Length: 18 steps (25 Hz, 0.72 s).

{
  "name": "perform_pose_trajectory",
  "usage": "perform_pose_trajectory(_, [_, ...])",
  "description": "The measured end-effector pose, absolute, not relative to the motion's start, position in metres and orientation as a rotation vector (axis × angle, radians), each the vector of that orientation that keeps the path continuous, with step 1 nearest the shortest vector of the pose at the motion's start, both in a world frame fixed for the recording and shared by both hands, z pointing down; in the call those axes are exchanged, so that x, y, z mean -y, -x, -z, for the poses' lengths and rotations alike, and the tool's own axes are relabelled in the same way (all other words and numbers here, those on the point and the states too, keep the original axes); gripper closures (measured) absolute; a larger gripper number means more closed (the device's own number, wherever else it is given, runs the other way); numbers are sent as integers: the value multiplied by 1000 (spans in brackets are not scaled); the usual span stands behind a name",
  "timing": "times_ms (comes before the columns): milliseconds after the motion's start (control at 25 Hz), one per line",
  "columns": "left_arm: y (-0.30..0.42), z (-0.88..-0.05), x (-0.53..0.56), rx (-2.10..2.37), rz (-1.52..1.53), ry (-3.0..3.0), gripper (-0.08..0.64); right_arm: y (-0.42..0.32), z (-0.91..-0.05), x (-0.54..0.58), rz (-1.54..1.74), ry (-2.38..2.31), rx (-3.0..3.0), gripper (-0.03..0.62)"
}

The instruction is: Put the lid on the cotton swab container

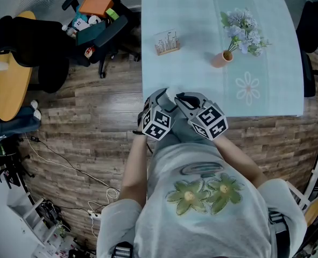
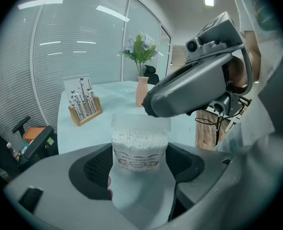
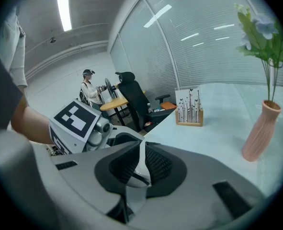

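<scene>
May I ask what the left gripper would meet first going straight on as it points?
Probably the right gripper, holding the lid just past the cotton swab container; depth is unclear.

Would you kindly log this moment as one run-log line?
left gripper: grips cotton swab container | right gripper: grips lid | lid: just above container's top

- Container [image 2: 139,150] between the left gripper's [image 2: 139,166] jaws, lid [image 2: 141,122] directly over it.
- Vase [image 1: 221,58] right of card stand [image 1: 167,43], both on table [image 1: 202,15].
- Chair [image 1: 102,31] left of table.
</scene>
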State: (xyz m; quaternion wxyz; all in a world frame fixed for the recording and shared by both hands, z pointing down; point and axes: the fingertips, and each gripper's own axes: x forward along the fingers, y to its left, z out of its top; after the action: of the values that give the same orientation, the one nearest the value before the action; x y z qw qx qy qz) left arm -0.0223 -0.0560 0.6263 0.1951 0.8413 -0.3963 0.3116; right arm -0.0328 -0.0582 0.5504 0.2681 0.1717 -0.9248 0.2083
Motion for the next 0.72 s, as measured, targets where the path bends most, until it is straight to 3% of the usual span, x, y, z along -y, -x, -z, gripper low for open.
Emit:
perform_pose_trajectory(80, [22, -627, 55, 1108, -877, -2356, 213, 29, -557, 61, -535, -494, 2454, 592])
perform_pose_trajectory(720, [23, -626, 55, 1095, -870, -2360, 212, 29, -566, 61, -514, -449, 2399, 592])
